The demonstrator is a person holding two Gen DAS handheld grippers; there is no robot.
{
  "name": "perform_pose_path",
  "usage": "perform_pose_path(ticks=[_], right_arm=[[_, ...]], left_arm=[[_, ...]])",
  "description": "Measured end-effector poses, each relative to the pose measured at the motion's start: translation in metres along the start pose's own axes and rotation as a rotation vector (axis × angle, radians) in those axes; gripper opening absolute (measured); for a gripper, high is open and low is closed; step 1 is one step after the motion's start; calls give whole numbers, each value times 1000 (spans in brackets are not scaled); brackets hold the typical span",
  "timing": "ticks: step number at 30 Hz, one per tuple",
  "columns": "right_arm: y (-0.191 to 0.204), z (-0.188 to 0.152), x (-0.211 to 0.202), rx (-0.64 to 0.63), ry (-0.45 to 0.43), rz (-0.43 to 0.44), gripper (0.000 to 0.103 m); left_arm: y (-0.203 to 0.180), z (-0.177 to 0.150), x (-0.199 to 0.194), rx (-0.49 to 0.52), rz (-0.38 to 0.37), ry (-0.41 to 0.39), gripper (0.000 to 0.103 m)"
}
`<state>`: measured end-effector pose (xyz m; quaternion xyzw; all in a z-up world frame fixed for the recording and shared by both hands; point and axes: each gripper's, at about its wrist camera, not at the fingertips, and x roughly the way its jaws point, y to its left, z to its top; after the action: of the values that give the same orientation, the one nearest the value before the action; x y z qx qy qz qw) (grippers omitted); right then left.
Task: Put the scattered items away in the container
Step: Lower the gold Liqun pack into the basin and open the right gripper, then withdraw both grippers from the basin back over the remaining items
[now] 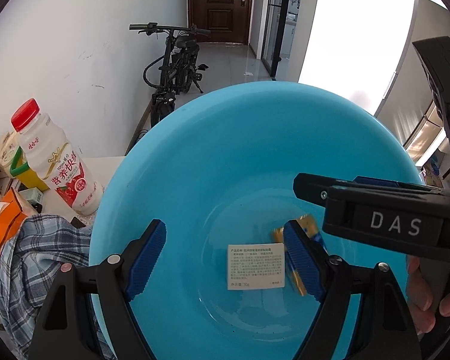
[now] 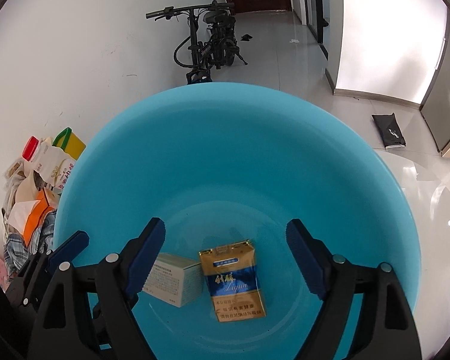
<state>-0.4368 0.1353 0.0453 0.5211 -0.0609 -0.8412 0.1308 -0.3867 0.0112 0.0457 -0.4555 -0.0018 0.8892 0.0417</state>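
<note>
A big light-blue basin (image 1: pixel 225 150) (image 2: pixel 225 150) fills both views. On its bottom lie a small white box (image 1: pixel 256 265) (image 2: pixel 174 279) and, right beside it, a gold and blue cigarette pack (image 2: pixel 234 279). In the left wrist view the pack (image 1: pixel 309 225) is partly hidden behind a blue pad. My left gripper (image 1: pixel 225 228) hangs open over the basin, nothing between its fingers. My right gripper (image 2: pixel 225 226) is open above the pack, its pads well apart from it. One of its black fingers (image 1: pixel 309 187) reaches in from the right.
Left of the basin stand a red-capped milk bottle (image 1: pixel 54 162) (image 2: pixel 42 159), a yellow carton (image 1: pixel 24 171), an orange packet (image 1: pixel 0 231) and a plaid cloth (image 1: pixel 36 255). A black bicycle (image 1: pixel 177 69) leans by the wall. A black bag (image 2: pixel 390 132) lies on the floor.
</note>
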Motion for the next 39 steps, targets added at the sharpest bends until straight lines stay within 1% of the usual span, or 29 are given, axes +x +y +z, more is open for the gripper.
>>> perform_pose_path(ticks=[5,9,15,21,27,35,39], right_arm=[[1,-3,-9,-3,-19,-15,82],[4,-6,-23,-11,-32,-10,82],[10,-16,-54,-22,-64,-6,82],[17,-35,-90,-44,-108,6,83],[20,-65,-123,-68,-137,9,84],[19,-121,-160,-112,-179,11,84],[14,-152,-172,-125,-196,20,84]], left_arm=[[-1,0,-8,6,5,-8,83],[-5,-1,-19,10,5,-16,83],[-9,-9,-48,33,9,-39,83],[-8,-24,-87,43,9,-63,83],[1,-46,-126,18,-11,-82,83],[11,-94,-160,21,-15,-92,83],[20,-125,-170,-8,-58,-69,83]])
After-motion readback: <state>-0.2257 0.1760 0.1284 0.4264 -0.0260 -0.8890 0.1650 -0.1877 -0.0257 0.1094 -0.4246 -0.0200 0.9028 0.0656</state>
